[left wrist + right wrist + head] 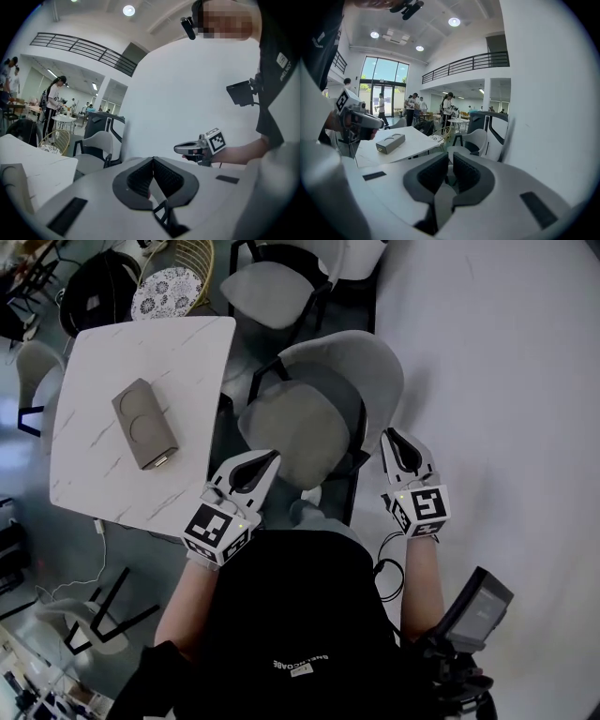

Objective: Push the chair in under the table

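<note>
Grey padded chair with black frame (291, 427) stands pulled out off the right edge of the white marble-look table (103, 465), seat not under the top. Left gripper (270, 459) and right gripper (389, 436) flank it, both pressed together and empty, probably so the closed tips can shove.

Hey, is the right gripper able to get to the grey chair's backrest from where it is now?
Probably yes. The right gripper, jaws shut and empty, is close beside the grey chair, just off the edge of its backrest. In the head view nothing stands between them, so the way looks free.
</note>
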Available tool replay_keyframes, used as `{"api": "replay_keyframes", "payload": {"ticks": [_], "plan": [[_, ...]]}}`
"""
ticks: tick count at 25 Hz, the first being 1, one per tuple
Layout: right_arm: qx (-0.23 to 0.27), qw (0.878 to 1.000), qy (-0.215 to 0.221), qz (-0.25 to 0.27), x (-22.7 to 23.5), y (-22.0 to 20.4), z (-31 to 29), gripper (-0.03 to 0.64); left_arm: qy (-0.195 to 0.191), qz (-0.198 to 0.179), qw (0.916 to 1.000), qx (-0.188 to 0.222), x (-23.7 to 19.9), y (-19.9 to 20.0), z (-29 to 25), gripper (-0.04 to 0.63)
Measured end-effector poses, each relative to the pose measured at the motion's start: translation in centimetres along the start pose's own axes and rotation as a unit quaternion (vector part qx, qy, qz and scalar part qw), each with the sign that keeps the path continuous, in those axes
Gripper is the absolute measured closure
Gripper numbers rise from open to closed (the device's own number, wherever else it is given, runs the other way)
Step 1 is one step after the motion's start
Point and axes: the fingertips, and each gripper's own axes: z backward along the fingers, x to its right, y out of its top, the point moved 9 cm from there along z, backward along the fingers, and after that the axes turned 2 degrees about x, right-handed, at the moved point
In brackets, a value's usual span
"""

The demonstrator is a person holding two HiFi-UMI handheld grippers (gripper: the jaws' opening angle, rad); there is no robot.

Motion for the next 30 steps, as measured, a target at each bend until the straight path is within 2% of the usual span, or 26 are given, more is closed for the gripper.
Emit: {"api": "replay_keyframes", "payload": {"ticks": [4,9,14,18,24,30], "plan": [[-0.031,1.0,0.001,0.003,5.4,-0.9,-3.2,0.591,0.031,-0.006,0.9995,-0.007,0.4,0.0,0.2,0.589],[-0.083,0.996,0.0,0.012,11.1,-3.4,-8.1,0.528,0.076,0.013,0.9969,-0.013,0.2,-0.7,1.4,0.589],[-0.138,0.99,0.012,0.029,14.5,-5.9,-13.0,0.456,0.127,0.028,0.9914,-0.013,0.0,-0.8,2.6,0.589],[-0.186,0.98,0.027,0.058,16.4,-8.4,-16.7,0.386,0.159,0.035,0.9866,-0.015,0.3,-1.1,3.1,0.588],[-0.255,0.96,0.018,0.113,19.7,-12.3,-21.8,0.36,0.199,0.044,0.9785,-0.031,1.1,-2.1,3.7,0.589],[-0.301,0.95,0.013,0.079,22.4,-14.9,-25.7,0.356,0.218,0.054,0.9735,-0.042,1.6,-2.9,3.4,0.588]]}}
